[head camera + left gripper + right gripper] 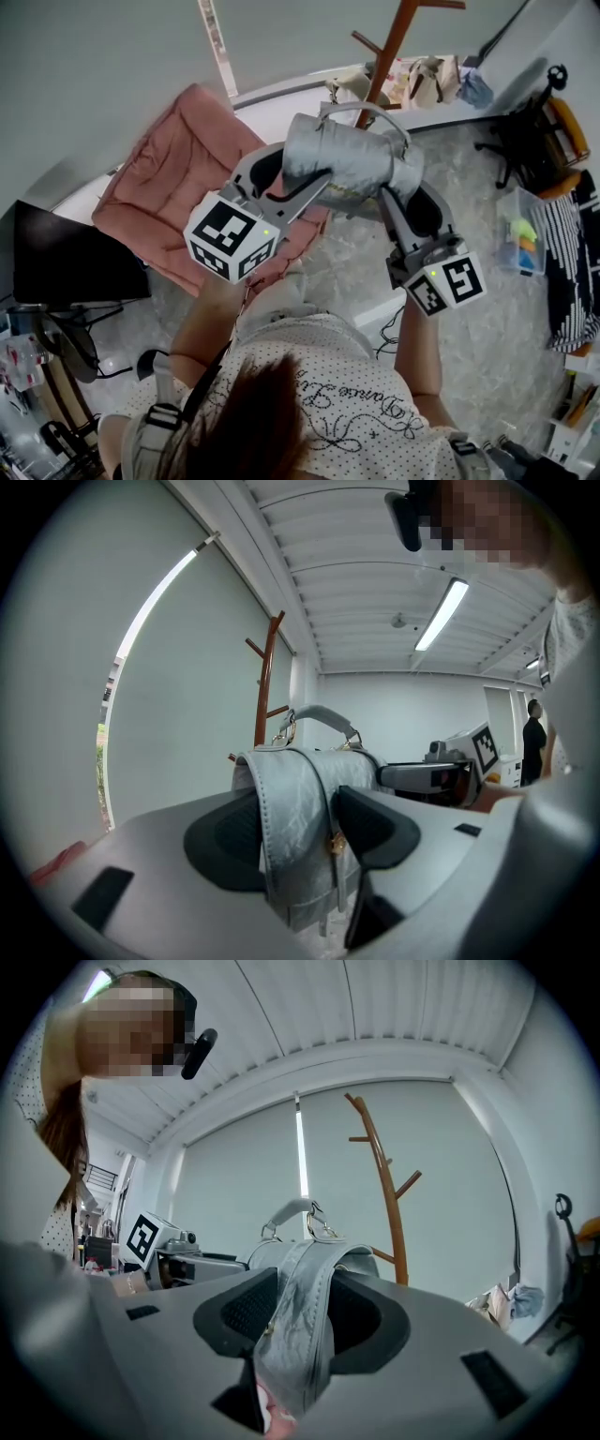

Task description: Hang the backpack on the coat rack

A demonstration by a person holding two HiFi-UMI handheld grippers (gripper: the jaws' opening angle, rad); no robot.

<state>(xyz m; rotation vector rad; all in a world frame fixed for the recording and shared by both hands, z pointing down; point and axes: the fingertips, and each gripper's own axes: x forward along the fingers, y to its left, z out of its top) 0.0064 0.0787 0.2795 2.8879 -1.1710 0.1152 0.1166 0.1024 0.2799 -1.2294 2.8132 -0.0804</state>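
Observation:
A silver-grey backpack (342, 159) hangs in the air between my two grippers, its top handle (370, 111) toward the coat rack. My left gripper (291, 178) is shut on the bag's left side; in the left gripper view the bag (300, 827) is pinched between both pads (239, 832). On its right side my right gripper (410, 192) is shut too, a fold of the bag (305, 1326) pressed between the jaws. The brown wooden coat rack (389, 47) stands just beyond the bag, upright with angled pegs (265, 682) (384, 1194).
A pink armchair (173, 187) sits left of the bag, a black screen (66, 258) further left. Bags (427, 80) lie by the wall at the rack's foot. A black office chair (525, 141) and a plastic bin (520, 230) stand at the right.

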